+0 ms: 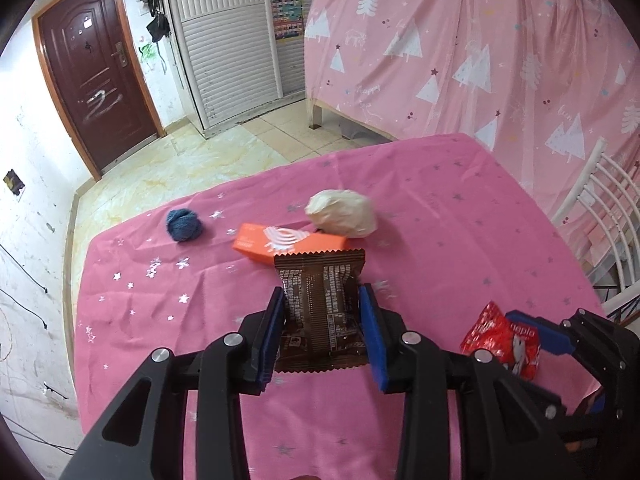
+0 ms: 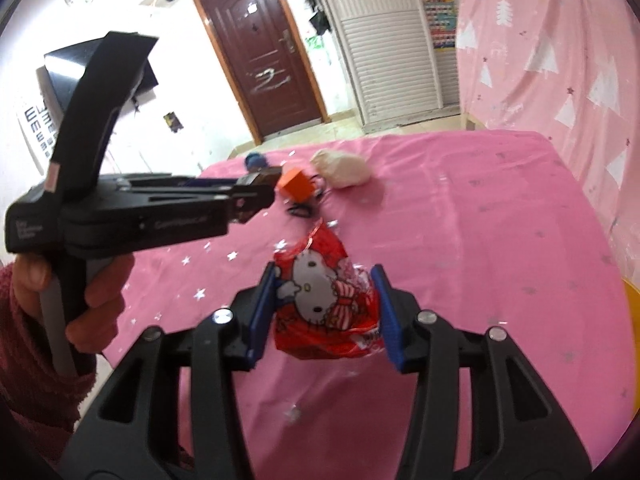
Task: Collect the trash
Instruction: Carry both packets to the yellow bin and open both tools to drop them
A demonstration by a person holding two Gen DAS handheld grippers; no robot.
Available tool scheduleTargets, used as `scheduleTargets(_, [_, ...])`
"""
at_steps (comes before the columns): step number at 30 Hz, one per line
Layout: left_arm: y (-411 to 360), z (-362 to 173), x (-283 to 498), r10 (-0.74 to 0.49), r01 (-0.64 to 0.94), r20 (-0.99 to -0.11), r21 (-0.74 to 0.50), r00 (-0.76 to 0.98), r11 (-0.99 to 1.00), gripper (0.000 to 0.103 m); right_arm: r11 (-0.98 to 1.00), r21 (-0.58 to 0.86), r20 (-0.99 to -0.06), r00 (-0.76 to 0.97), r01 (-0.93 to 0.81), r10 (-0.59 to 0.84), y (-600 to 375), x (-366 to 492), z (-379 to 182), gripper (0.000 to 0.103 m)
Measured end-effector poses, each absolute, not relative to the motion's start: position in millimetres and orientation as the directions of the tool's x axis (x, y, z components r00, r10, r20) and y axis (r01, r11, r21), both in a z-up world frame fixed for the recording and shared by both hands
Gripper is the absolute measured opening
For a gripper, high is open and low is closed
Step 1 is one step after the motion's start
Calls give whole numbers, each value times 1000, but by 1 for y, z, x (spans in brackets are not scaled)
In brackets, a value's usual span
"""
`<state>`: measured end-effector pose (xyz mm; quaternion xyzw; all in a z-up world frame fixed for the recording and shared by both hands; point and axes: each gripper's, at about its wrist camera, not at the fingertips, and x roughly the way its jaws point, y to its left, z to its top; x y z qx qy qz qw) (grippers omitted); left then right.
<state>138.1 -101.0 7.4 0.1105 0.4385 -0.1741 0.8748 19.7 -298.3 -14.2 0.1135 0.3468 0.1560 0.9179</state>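
Observation:
My left gripper [image 1: 322, 296] is shut on a brown snack wrapper [image 1: 320, 312] and holds it above the pink tablecloth [image 1: 200, 320]. My right gripper [image 2: 324, 276] is shut on a red Hello Kitty wrapper [image 2: 324, 300], also above the cloth. In the left wrist view the red wrapper [image 1: 500, 340] and the right gripper show at the lower right. In the right wrist view the left gripper [image 2: 256, 192] shows at the left, held by a hand, with the brown wrapper [image 2: 266, 179] at its tip. An orange box [image 1: 288, 244], a crumpled white paper ball [image 1: 344, 218] and a blue yarn ball [image 1: 184, 225] lie on the far part of the table.
A black hair tie [image 2: 300, 210] lies by the orange box [image 2: 298, 188]. A white metal chair [image 1: 600, 232] stands at the table's right. A pink curtain [image 1: 480, 40] hangs behind. A brown door [image 1: 92, 68] and tiled floor [image 1: 180, 160] are beyond the far edge. A yellow object [image 2: 632, 320] sits at the right edge.

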Motion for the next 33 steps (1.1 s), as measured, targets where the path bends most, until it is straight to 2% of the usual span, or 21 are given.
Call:
scheduleTargets(14, [-181,23,113,-253,486,-793,62,554,872,31,927,373,-541,803,-38,250,-389,-5,-7,45])
scheduleTargets(23, [-250,38,84,-346,573,-771,30,535,819,31,904,394,-500,864,166,60,-473,-39,-7,45])
scheduleTargets(33, [-318,34,59,-393,648,-790,7,470,761,31,869,379,-506,857,319,-94,-533,-64,-19,45])
